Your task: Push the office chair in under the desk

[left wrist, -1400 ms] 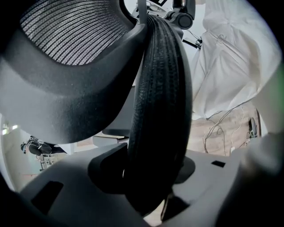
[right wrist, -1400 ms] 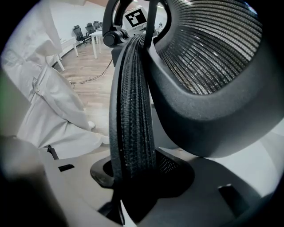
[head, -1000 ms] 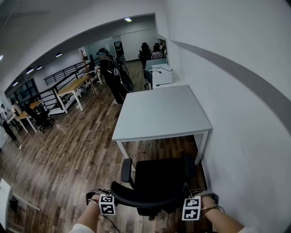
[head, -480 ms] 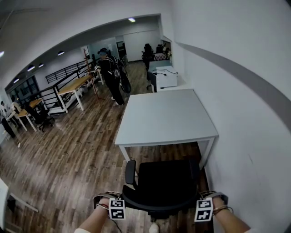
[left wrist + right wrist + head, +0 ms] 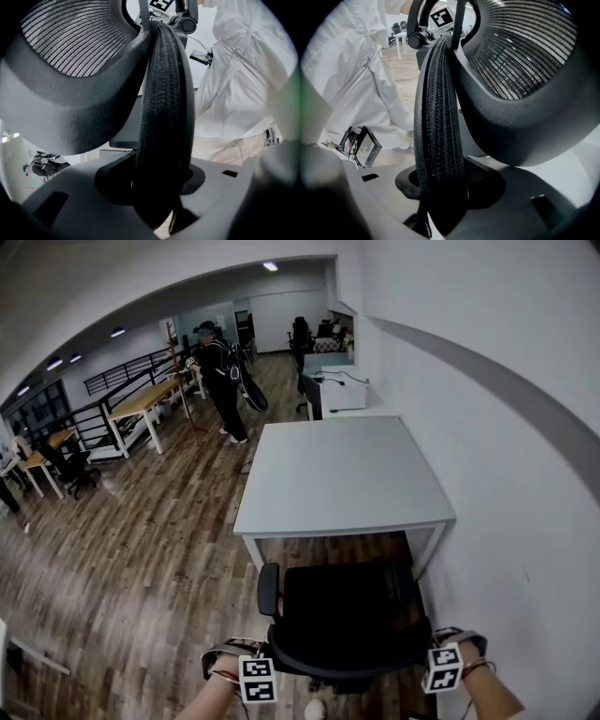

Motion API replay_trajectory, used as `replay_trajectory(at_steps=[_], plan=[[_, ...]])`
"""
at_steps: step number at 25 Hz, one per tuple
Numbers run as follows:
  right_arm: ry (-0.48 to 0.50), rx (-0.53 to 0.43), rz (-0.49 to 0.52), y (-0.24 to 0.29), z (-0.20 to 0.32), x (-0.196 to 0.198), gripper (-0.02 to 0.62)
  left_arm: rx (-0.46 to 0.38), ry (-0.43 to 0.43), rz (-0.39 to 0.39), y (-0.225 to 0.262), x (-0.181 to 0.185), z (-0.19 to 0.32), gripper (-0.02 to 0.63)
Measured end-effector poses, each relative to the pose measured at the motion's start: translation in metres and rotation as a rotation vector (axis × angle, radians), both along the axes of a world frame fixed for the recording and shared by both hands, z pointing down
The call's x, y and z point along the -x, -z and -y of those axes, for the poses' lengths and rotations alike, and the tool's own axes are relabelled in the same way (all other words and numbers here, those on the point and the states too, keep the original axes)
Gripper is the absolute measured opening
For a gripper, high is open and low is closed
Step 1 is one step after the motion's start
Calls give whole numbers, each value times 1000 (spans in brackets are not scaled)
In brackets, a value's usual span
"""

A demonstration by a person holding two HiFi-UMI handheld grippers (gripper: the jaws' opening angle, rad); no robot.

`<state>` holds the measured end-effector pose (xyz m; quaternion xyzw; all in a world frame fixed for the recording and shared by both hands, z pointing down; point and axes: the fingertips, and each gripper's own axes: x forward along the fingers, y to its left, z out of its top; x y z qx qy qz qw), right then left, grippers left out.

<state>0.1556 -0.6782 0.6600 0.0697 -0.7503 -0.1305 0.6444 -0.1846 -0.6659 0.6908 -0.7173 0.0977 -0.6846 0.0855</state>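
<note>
While I watch the head view, the black office chair (image 5: 342, 615) sits at lower centre, its seat just short of the white desk (image 5: 342, 474) and its near edge, not under the top. My left gripper (image 5: 255, 673) and right gripper (image 5: 444, 667) flank the backrest at the frame's bottom. In each gripper view the backrest's ribbed rim (image 5: 164, 117) (image 5: 438, 117) runs upright between the jaws, which are clamped narrowly on it.
</note>
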Motion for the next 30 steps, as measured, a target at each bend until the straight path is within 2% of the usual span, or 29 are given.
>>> replay_trajectory(at_steps=[26, 30], plan=[[-18, -12, 5, -2, 87, -9, 189, 18, -27, -3, 2, -7, 84, 179], [-31, -36, 15, -1, 106, -9, 190, 18, -35, 1, 3, -6, 101, 177]])
